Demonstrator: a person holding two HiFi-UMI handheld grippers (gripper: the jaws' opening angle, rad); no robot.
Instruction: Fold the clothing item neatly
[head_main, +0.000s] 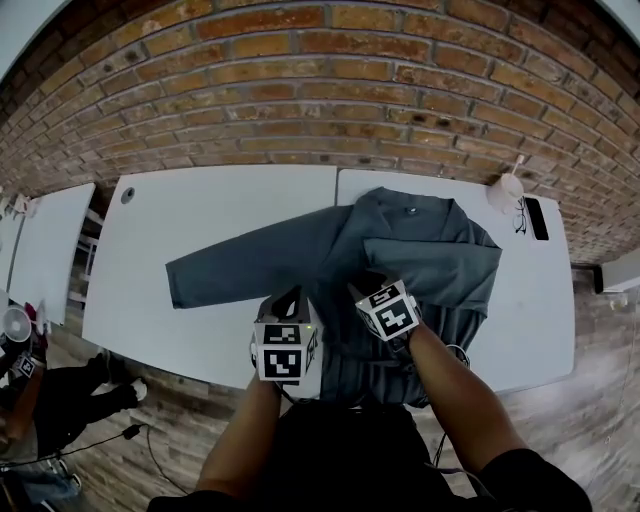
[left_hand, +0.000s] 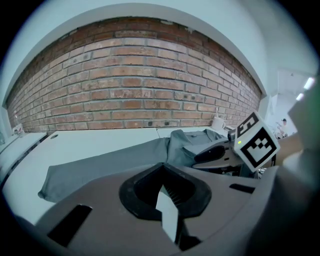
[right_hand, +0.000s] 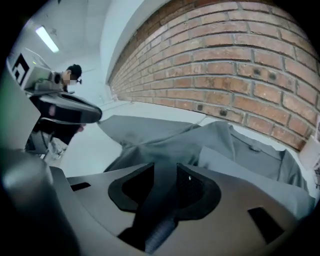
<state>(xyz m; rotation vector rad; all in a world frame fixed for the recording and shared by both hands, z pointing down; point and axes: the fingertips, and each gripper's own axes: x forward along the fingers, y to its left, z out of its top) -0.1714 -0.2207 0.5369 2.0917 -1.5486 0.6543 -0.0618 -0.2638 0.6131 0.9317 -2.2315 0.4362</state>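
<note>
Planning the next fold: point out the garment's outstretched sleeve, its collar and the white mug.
outstretched sleeve (head_main: 240, 265), head view, middle of the sleeve.
collar (head_main: 405, 207), head view, back of the neck.
white mug (head_main: 508, 190), head view, its side.

**Shirt hem partly hidden**

In the head view, the left gripper (head_main: 289, 300) and right gripper (head_main: 370, 291) are covering the grey shirt's (head_main: 420, 250) lower front, and the forearms (head_main: 455, 390) are hiding its hem. The left edge is cutting off a second person (head_main: 40, 400). A dark flat object (head_main: 536, 218) is showing too small to identify.
</note>
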